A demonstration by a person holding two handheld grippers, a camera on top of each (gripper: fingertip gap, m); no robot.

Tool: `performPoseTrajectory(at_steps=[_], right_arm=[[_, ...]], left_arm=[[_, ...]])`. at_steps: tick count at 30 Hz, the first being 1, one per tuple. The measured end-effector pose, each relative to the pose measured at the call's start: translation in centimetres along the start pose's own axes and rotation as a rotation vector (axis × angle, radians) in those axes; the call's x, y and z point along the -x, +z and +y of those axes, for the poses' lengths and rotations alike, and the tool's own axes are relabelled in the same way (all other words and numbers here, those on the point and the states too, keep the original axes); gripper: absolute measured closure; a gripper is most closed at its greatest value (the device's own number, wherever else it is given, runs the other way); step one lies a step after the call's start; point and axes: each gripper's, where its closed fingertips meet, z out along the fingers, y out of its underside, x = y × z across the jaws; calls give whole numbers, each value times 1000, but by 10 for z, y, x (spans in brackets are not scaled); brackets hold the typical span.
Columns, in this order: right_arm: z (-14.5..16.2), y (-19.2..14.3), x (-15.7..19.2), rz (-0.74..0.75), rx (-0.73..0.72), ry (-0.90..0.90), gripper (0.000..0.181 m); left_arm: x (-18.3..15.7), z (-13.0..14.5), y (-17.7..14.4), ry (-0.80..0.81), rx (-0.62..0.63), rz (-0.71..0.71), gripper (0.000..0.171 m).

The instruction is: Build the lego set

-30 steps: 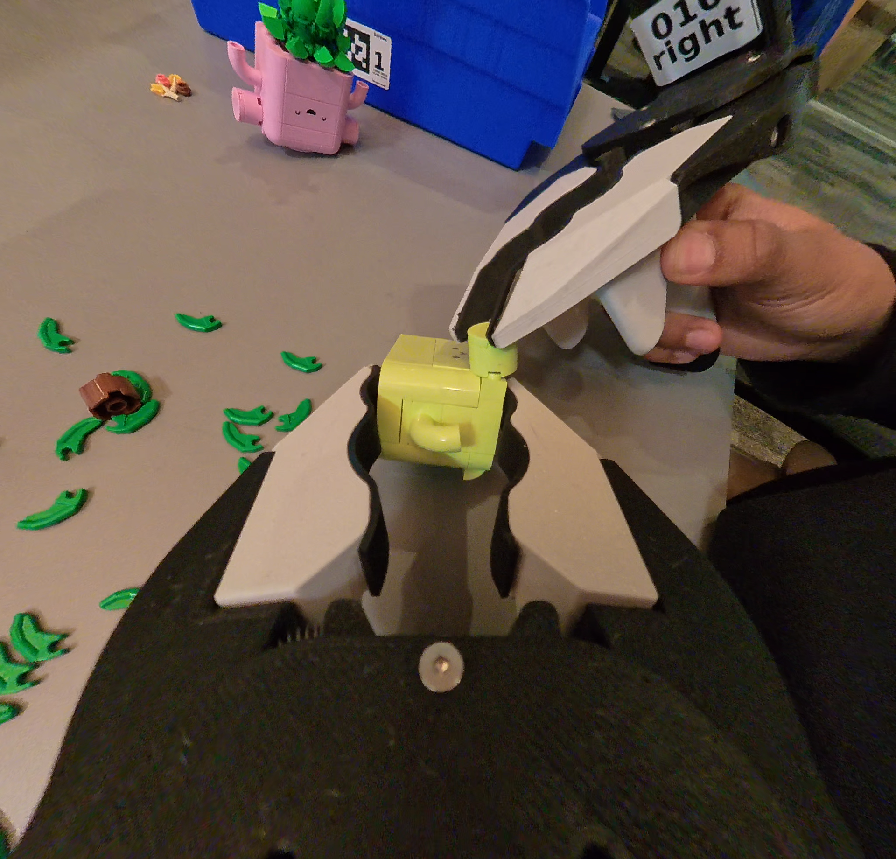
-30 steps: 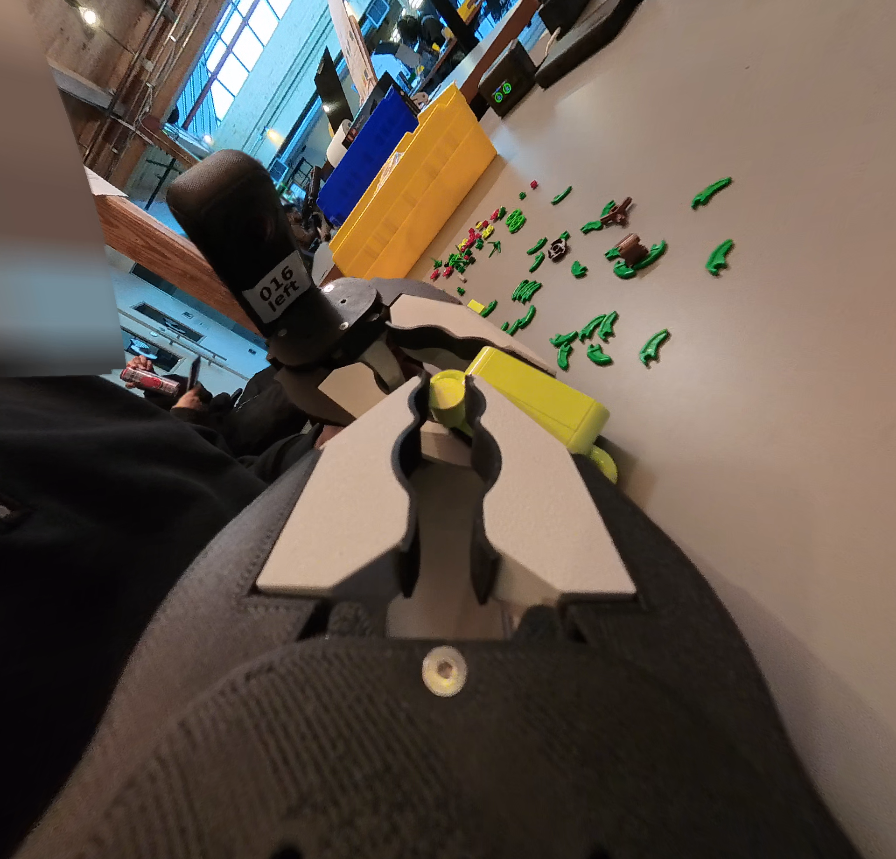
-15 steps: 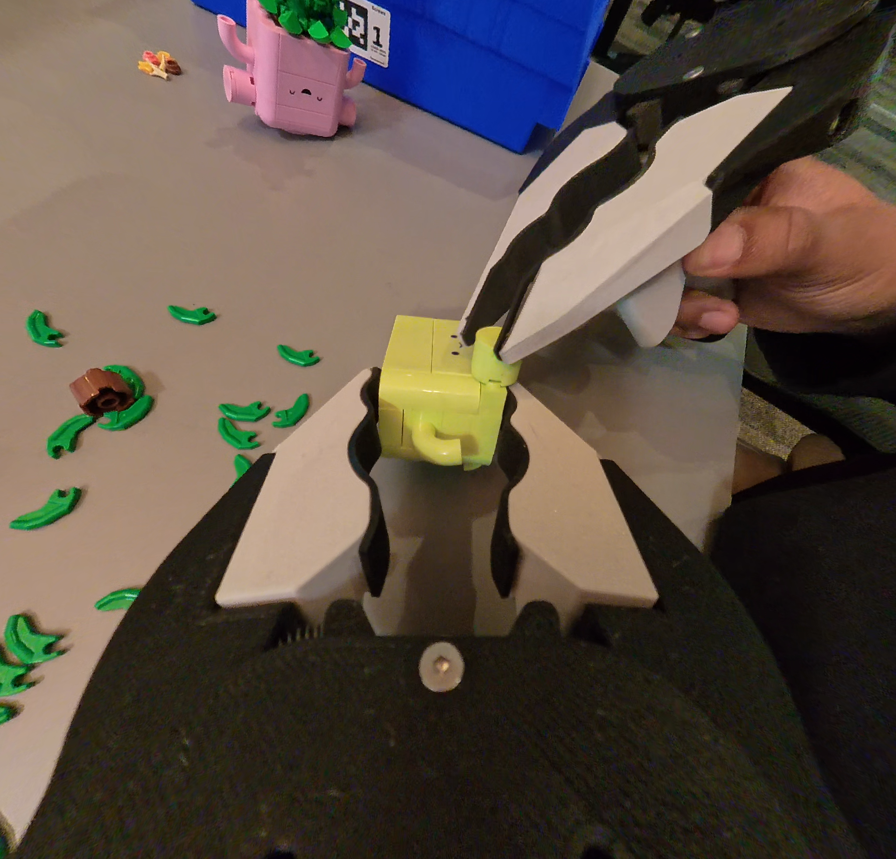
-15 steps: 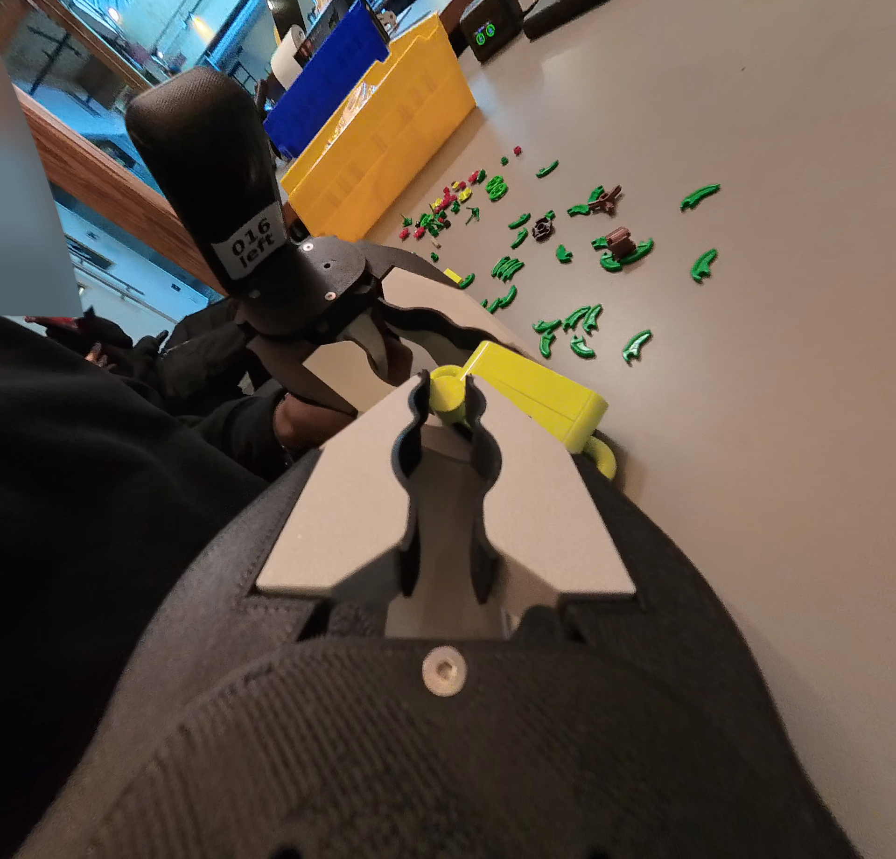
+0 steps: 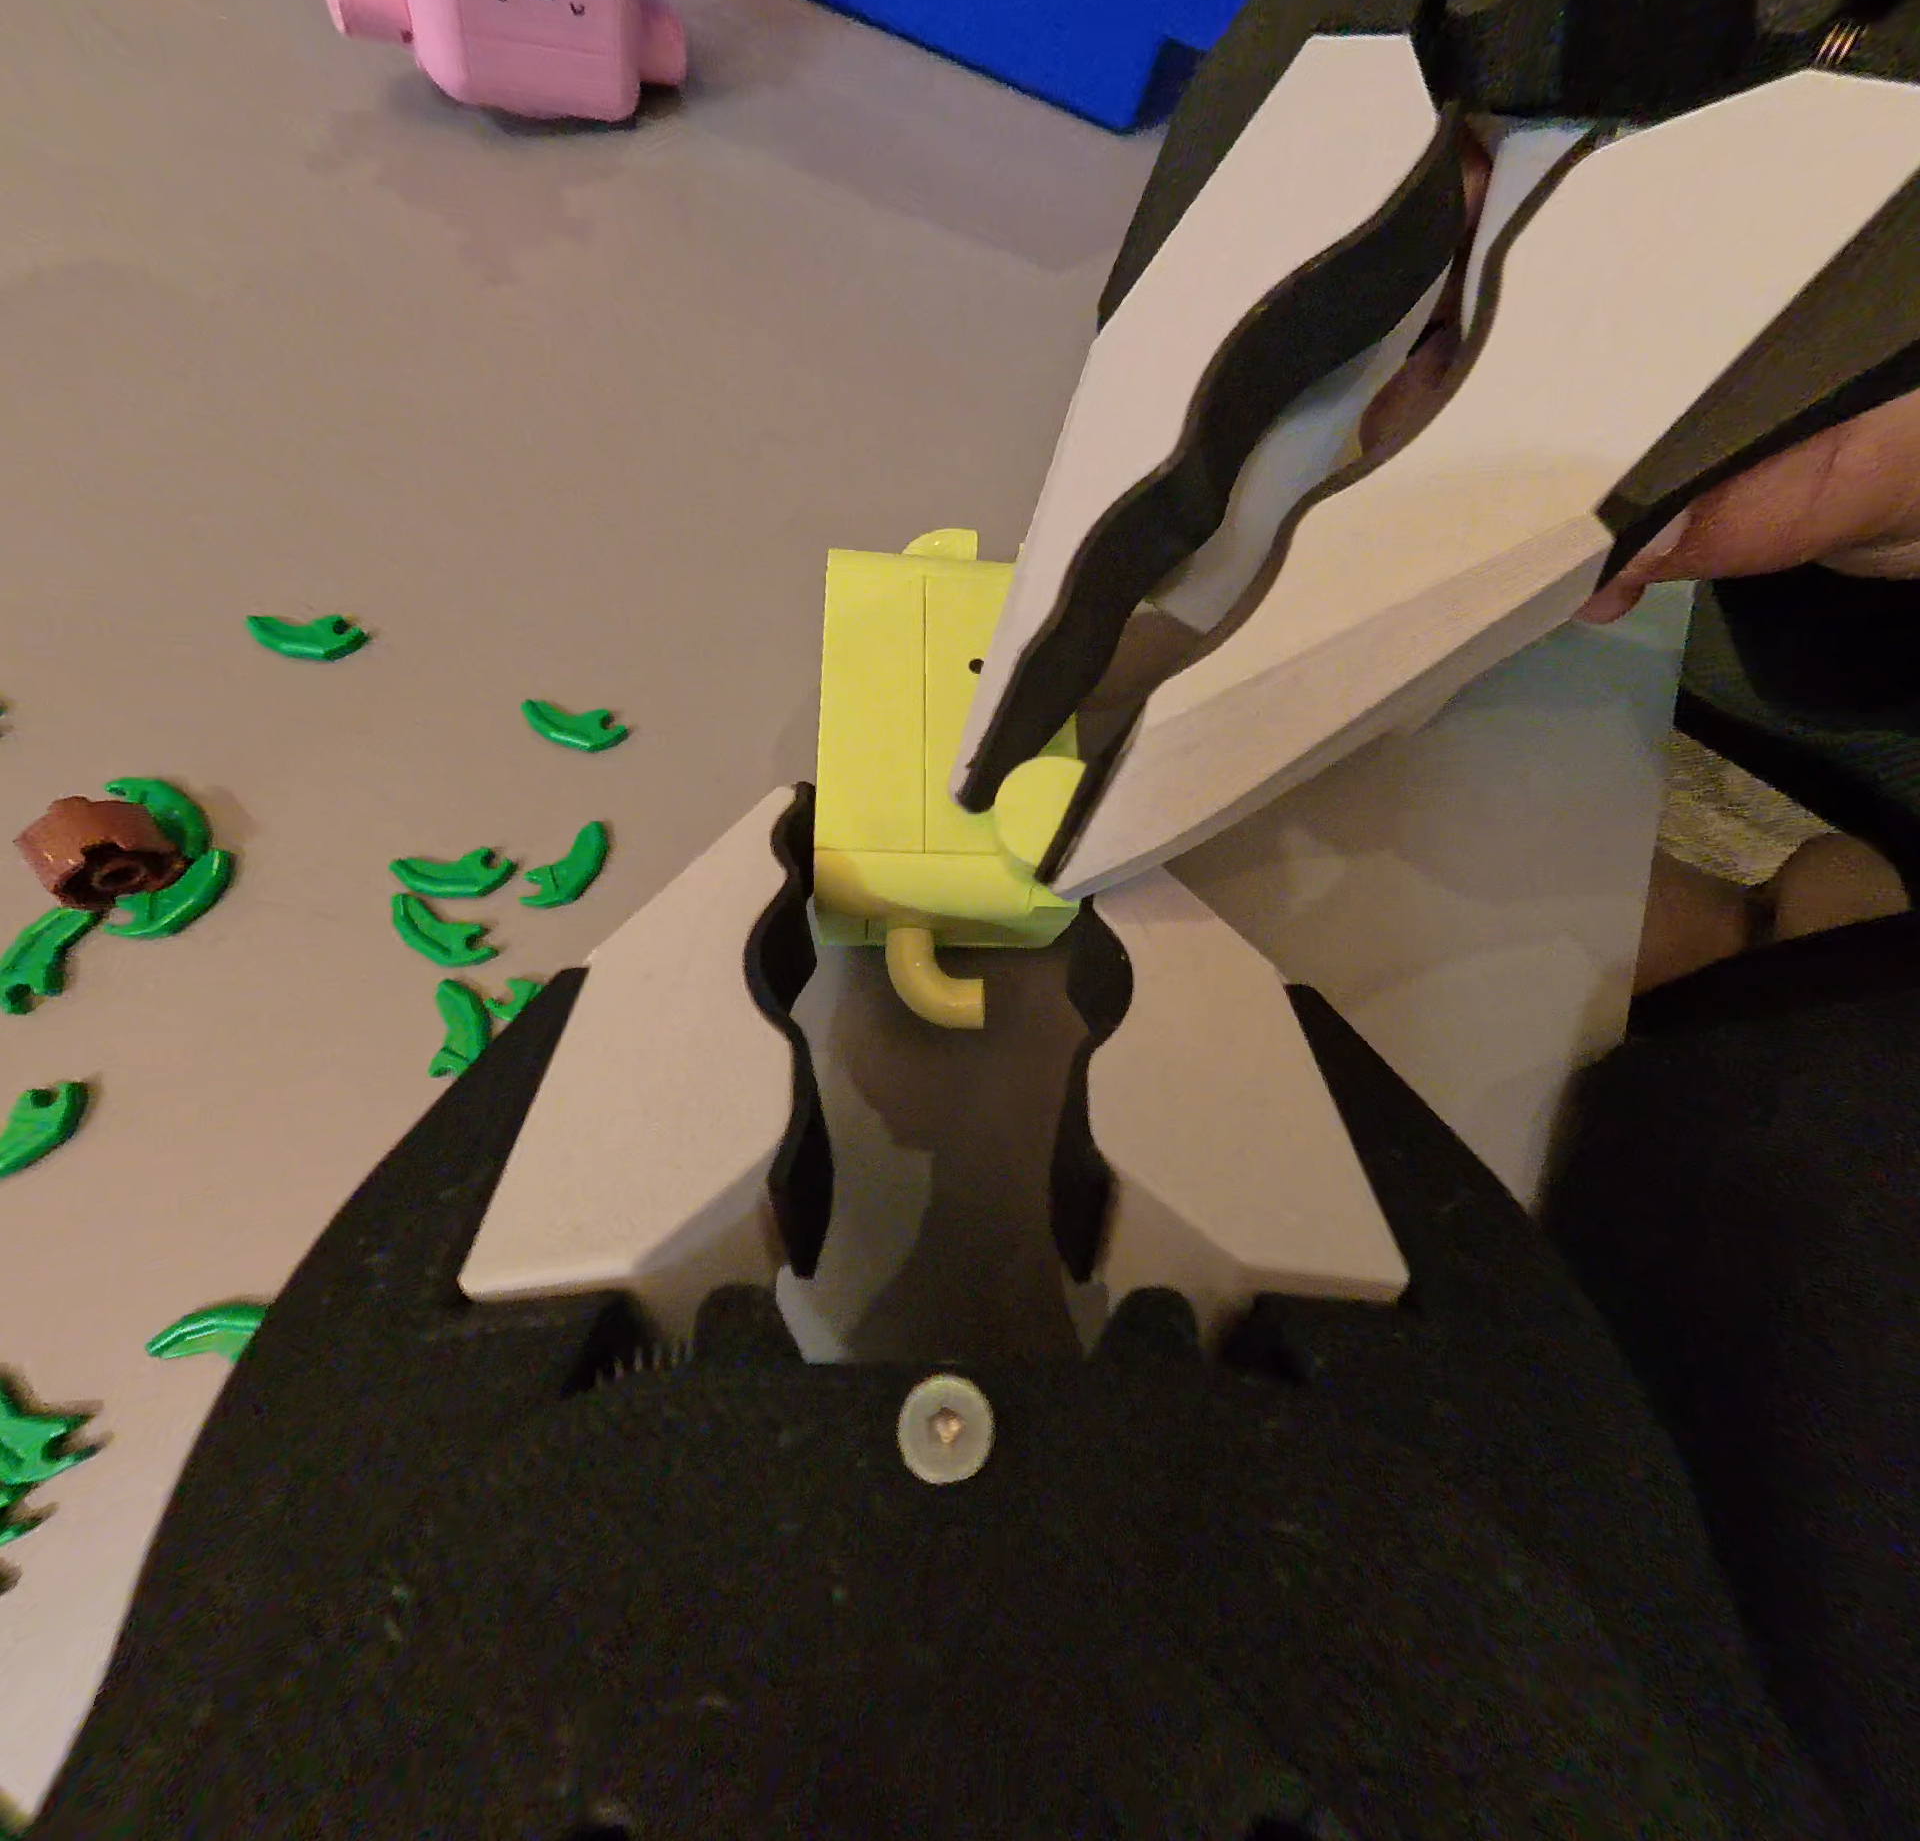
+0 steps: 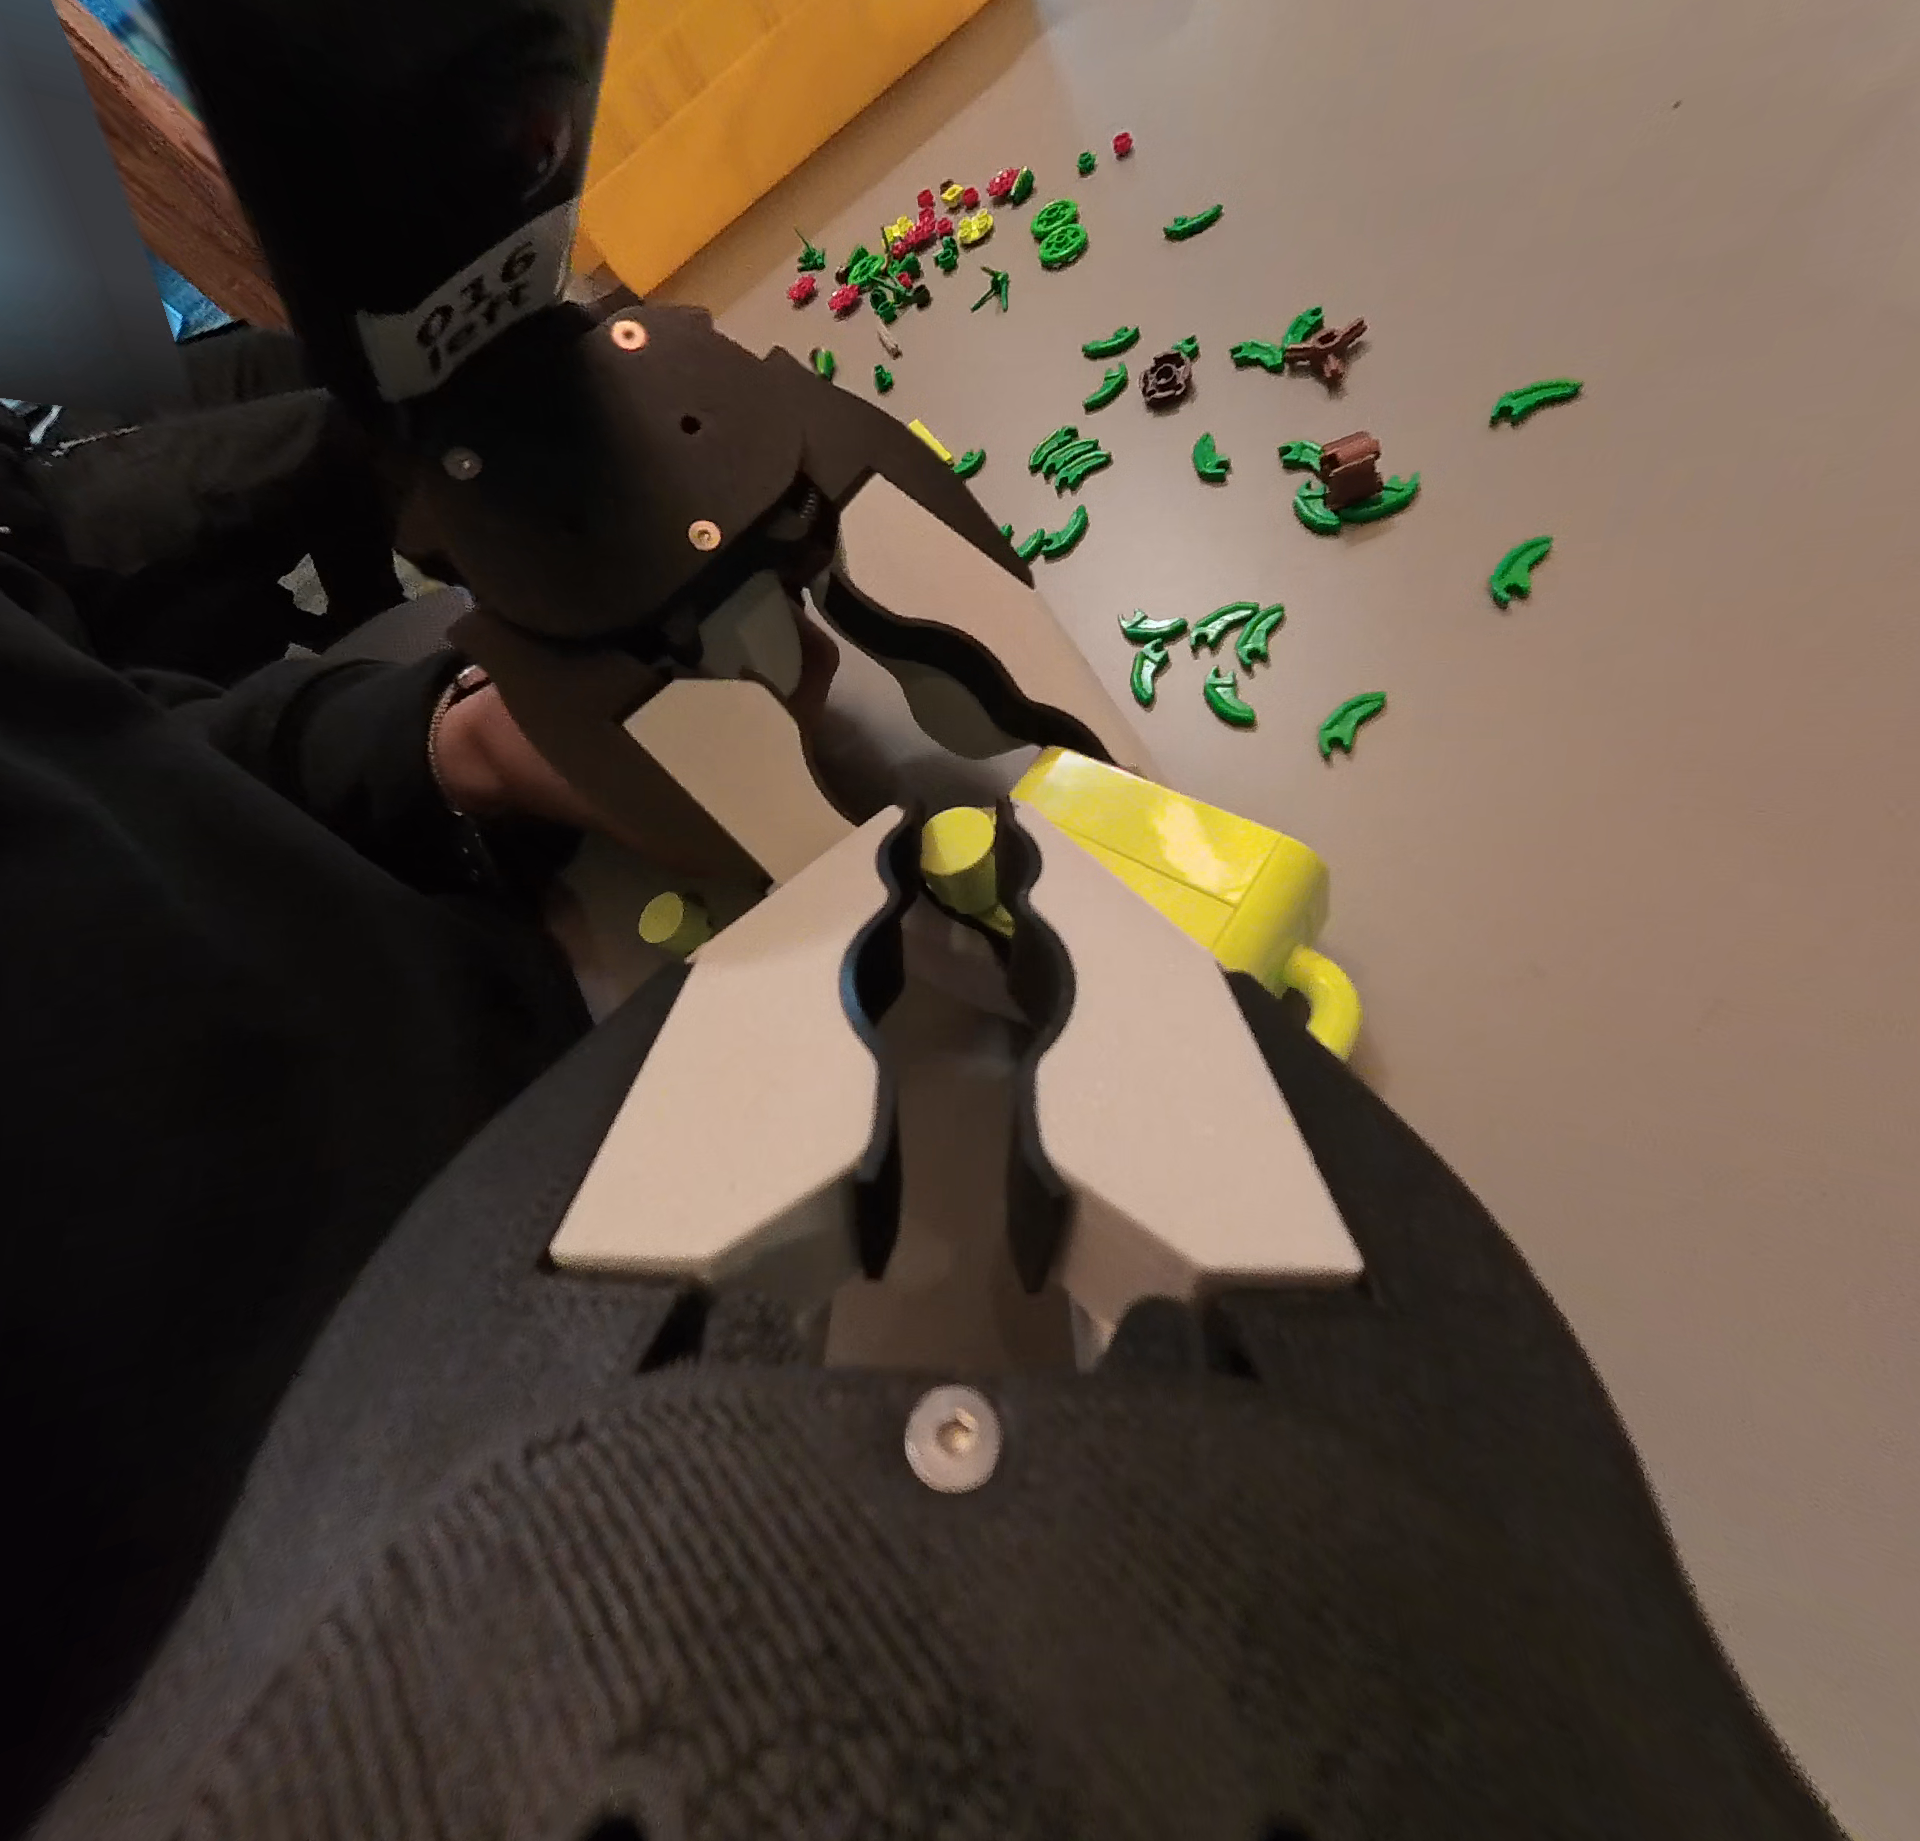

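My left gripper (image 5: 940, 892) is shut on a lime-green Lego block (image 5: 894, 731) with a small face and curved arm pieces, held just above the grey table. My right gripper (image 5: 1013, 841) reaches in from the upper right, shut on a small round lime stud piece (image 5: 1034, 804) pressed against the block's right side. In the right wrist view, the right gripper (image 6: 961, 830) pinches that round piece (image 6: 961, 856) against the block (image 6: 1174, 856). The left gripper's fingers (image 6: 935, 586) show beyond it.
A finished pink Lego figure (image 5: 520, 25) stands at the back before a blue bin (image 5: 987, 4). Green leaf pieces (image 5: 447, 877) and a brown piece (image 5: 94, 851) lie scattered on the left. A yellow bin (image 6: 790, 56) and small red and yellow flower pieces (image 6: 914, 243) sit farther off. There is about 5 cm between the tips of the two grippers. Both grippers' tips are roughly 20 cm from the finished pink Lego figure (image 5: 520, 25).
The lime block has tipped so its face side is turned up toward the left wrist camera. The right gripper has swung in closer over it, still shut on the round piece.
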Motion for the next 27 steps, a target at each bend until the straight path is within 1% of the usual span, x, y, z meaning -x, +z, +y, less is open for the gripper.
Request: performPoseTrajectory(at_steps=[6, 8, 14, 16, 19, 20, 22, 25, 27], right_arm=[[0, -1, 0, -8, -19, -53, 168], [0, 0, 0, -12, -30, -40, 168], [-1, -5, 3, -55, -25, 34, 167], [-2, -8, 5, -66, -15, 40, 167], [-2, -14, 3, -41, 9, 29, 166], [-2, -17, 2, -32, 19, 25, 169], [-1, -22, 2, -15, 38, 19, 181], [4, -28, 1, 28, 72, 20, 181], [10, -31, -1, 56, 94, 25, 175]], left_arm=[[-2, 0, 1, -26, 3, 39, 127], [-2, 0, 0, -33, 3, 49, 126], [-7, -3, -6, -89, -43, 130, 117], [-9, -4, -7, -94, -52, 151, 117], [-9, -5, -9, -97, -65, 156, 117], [-9, -5, -10, -100, -69, 159, 117], [-10, -8, -13, -97, -96, 163, 115], [-10, -13, -21, -87, -150, 162, 114], [-9, -13, -22, -102, -157, 170, 116]])
